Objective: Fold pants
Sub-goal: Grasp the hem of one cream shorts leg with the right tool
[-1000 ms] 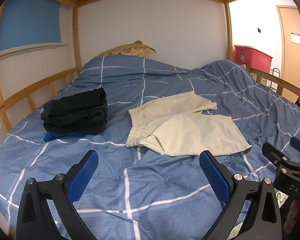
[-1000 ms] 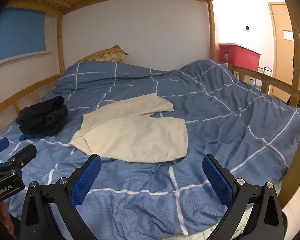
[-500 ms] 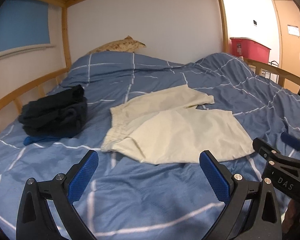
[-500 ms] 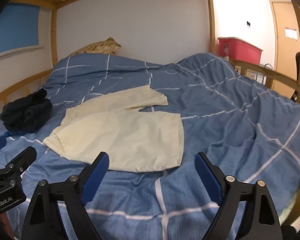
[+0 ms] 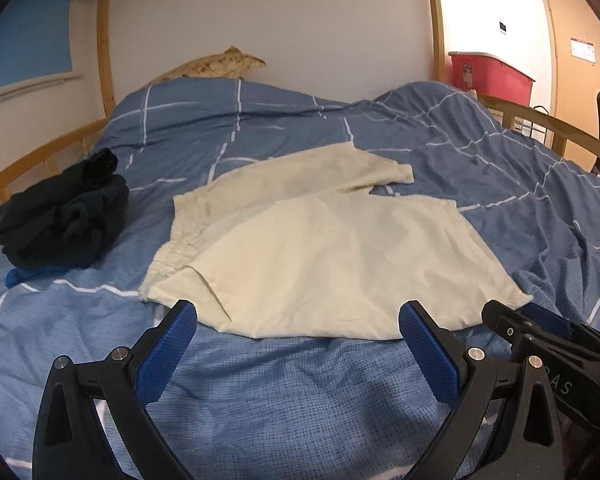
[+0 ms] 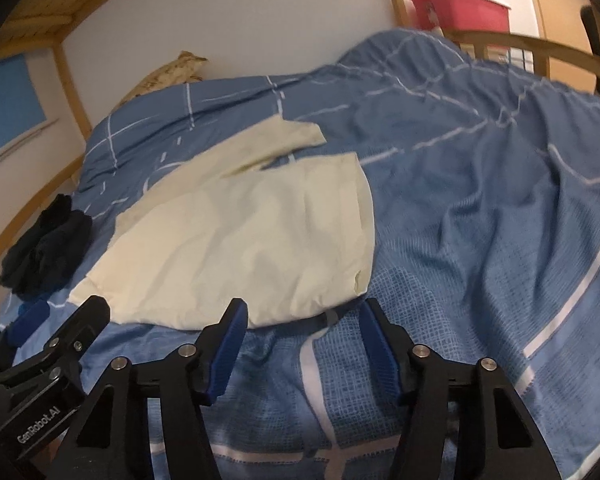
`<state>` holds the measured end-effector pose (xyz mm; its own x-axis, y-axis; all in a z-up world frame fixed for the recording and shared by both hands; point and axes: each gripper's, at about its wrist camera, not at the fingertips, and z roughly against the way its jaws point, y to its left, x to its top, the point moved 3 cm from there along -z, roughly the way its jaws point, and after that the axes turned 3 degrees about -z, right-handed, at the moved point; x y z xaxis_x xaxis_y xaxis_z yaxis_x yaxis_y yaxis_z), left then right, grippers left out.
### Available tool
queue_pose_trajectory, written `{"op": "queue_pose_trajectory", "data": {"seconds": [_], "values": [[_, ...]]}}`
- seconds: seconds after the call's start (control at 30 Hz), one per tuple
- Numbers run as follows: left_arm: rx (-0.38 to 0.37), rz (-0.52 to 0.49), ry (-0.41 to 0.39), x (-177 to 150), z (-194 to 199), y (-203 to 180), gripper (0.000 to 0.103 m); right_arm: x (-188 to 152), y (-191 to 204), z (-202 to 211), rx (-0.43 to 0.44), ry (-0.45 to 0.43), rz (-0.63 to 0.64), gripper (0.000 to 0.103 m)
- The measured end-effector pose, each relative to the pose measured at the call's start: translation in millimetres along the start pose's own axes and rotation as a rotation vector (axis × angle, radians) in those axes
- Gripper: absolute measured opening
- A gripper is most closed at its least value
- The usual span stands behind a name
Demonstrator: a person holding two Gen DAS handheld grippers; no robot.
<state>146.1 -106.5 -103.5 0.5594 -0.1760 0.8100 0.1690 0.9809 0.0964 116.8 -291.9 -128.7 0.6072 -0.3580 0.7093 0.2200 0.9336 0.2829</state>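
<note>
Cream shorts (image 5: 320,248) (image 6: 244,232) lie spread flat on the blue checked duvet (image 5: 292,408), elastic waistband to the left, two legs to the right. My left gripper (image 5: 298,322) is open, its blue pads wide apart just short of the near edge of the cloth. My right gripper (image 6: 304,320) points at the near right corner of the shorts. Its jaws are closing, with only duvet and the cloth's hem ahead of them and nothing pressed between the pads. Each gripper shows at the edge of the other's view.
A pile of dark folded clothes (image 5: 64,216) (image 6: 46,248) sits on the duvet left of the shorts. Wooden bed rails (image 5: 28,164) run along the left and right sides. A patterned pillow (image 5: 220,66) lies at the head. A red bin (image 5: 488,76) stands beyond the bed.
Both grippers have come forward and down toward the near edge of the shorts. The right gripper's jaws have narrowed and it has rolled. The shorts lie as before.
</note>
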Motion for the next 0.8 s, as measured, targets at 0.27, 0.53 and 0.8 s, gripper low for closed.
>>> {"op": "queue_pose_trajectory", "data": {"seconds": [0.27, 0.53, 0.8], "values": [[0.001, -0.005, 0.019, -3, -7, -2, 0.103, 8, -13, -16, 0.032, 0.025, -0.113, 0.032], [-0.008, -0.026, 0.008, -1, 3, -13, 0.103, 19, -22, 6, 0.01, -0.059, -0.099, 0.004], [-0.042, -0.055, 0.023, -4, 11, -26, 0.103, 15, -39, 6, -0.056, 0.003, -0.119, 0.004]]}}
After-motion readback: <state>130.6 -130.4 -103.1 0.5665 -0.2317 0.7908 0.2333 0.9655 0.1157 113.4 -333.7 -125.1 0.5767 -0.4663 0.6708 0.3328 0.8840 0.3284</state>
